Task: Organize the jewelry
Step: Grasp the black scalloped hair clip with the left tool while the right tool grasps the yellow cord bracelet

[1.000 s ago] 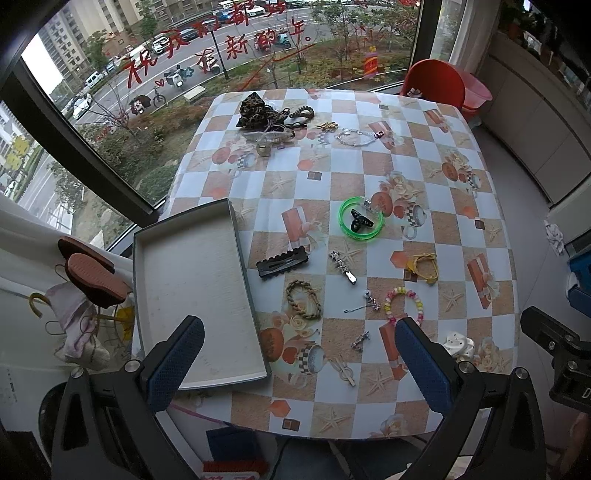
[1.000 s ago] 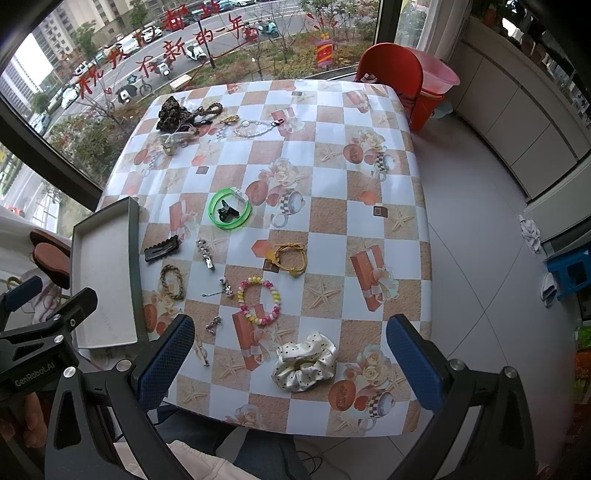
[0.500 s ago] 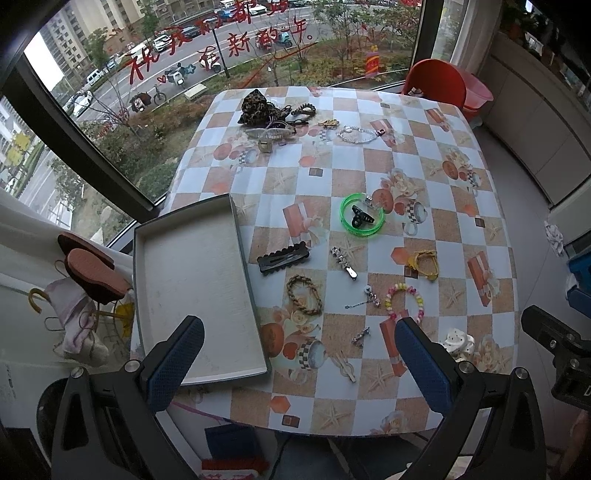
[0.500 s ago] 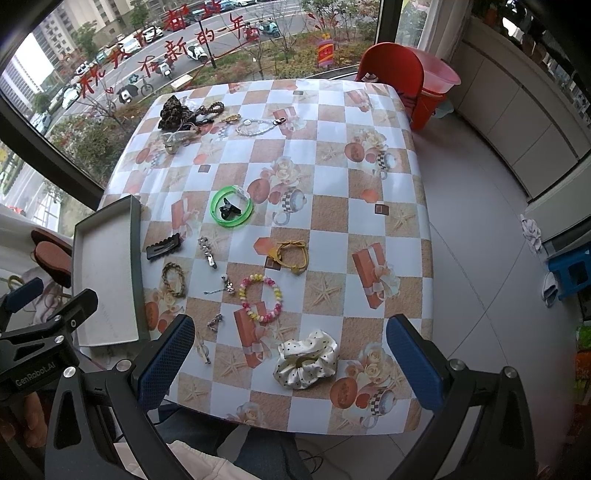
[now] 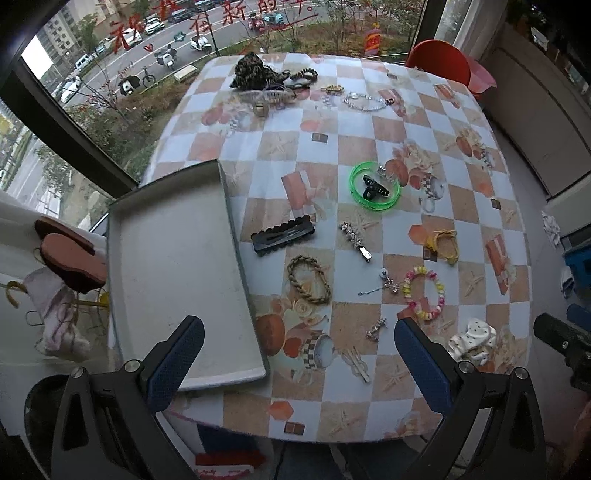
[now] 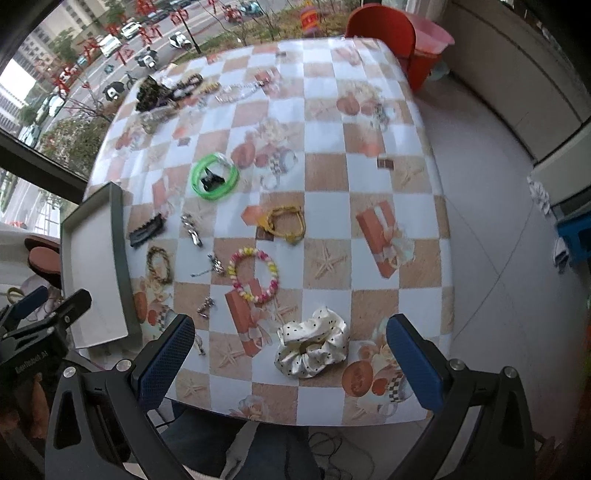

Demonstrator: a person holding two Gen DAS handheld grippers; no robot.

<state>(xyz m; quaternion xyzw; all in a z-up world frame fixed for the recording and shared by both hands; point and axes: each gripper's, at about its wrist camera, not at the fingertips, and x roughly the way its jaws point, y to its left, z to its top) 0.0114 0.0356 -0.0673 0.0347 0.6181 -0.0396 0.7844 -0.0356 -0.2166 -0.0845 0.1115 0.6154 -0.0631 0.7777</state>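
An empty grey tray [image 5: 173, 258] lies at the table's left edge; it also shows in the right wrist view [image 6: 96, 273]. Jewelry is scattered on the checked tablecloth: a black hair clip [image 5: 282, 236], a braided gold bracelet [image 5: 308, 278], a green bangle [image 5: 375, 186] with a small black claw clip inside, a pastel bead bracelet [image 6: 253, 275], a yellow bracelet [image 6: 288, 223], a white dotted scrunchie [image 6: 314, 343]. My left gripper [image 5: 299, 363] is open and empty above the near table edge. My right gripper [image 6: 290, 363] is open and empty just above the scrunchie.
A pile of dark hair accessories and a silver chain [image 5: 364, 101] lies at the table's far end by the window. A red chair [image 6: 382, 33] stands beyond the far right corner. Small silver clips [image 5: 354, 236] lie mid-table. The floor drops away right of the table.
Both grippers have moved forward and lower toward the table. The right view has swung a little, bringing the scrunchie closer between its fingers. Nothing on the table has moved.
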